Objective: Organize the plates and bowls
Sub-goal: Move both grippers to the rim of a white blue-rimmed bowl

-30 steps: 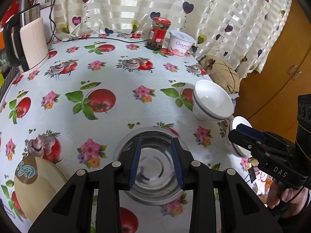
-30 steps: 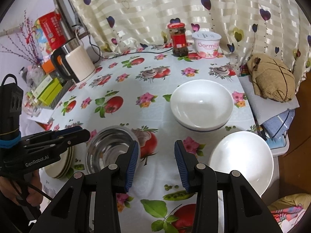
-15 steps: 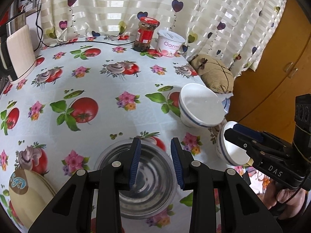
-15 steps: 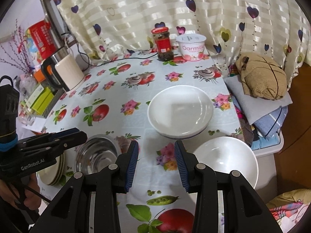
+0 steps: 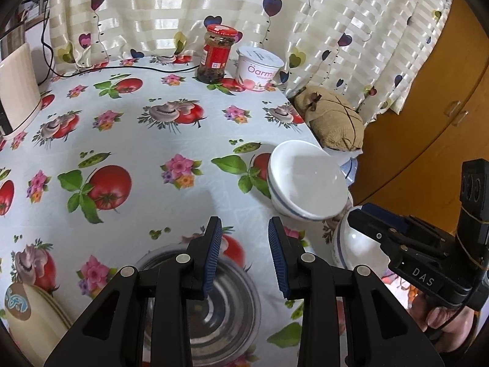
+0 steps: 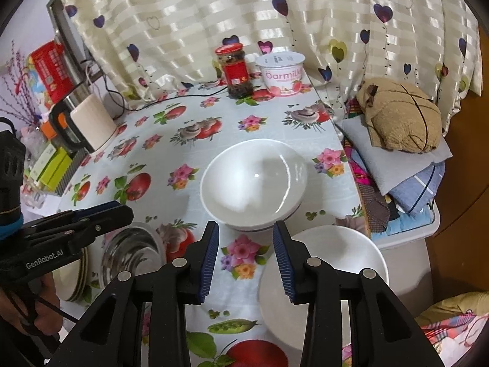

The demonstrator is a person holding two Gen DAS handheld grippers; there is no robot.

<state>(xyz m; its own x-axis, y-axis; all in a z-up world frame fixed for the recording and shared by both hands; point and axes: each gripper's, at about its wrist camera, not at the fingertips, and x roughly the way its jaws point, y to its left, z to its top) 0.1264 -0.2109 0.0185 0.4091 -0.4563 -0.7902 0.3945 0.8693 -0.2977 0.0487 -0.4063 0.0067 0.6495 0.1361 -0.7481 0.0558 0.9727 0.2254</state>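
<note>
My left gripper [image 5: 244,226] hangs open above the far rim of a steel bowl [image 5: 232,299], nothing between its blue pads. To its right a stack of white bowls [image 5: 305,186] leans on the table's edge, and a second white bowl [image 5: 354,244] sits partly behind my right gripper [image 5: 366,214]. In the right wrist view my right gripper [image 6: 246,229] hovers over the tablecloth between the white bowl stack [image 6: 253,180] and the near white bowl [image 6: 333,253]. Its jaws are closing with nothing between them. The steel bowl [image 6: 131,253] and cream plates [image 6: 76,272] lie beneath my left gripper [image 6: 122,211].
A red-lidded jar [image 6: 235,73] and a yogurt tub [image 6: 282,73] stand by the curtain at the back. A kettle [image 6: 88,122] is at the back left. Right of the table, a brown bundle [image 6: 400,116] rests on folded cloths. Cream plates [image 5: 27,321] sit at the near left.
Both grippers have drifted to the right over the table. The steel bowl has slid lower under the left fingers. The right jaws have narrowed a little.
</note>
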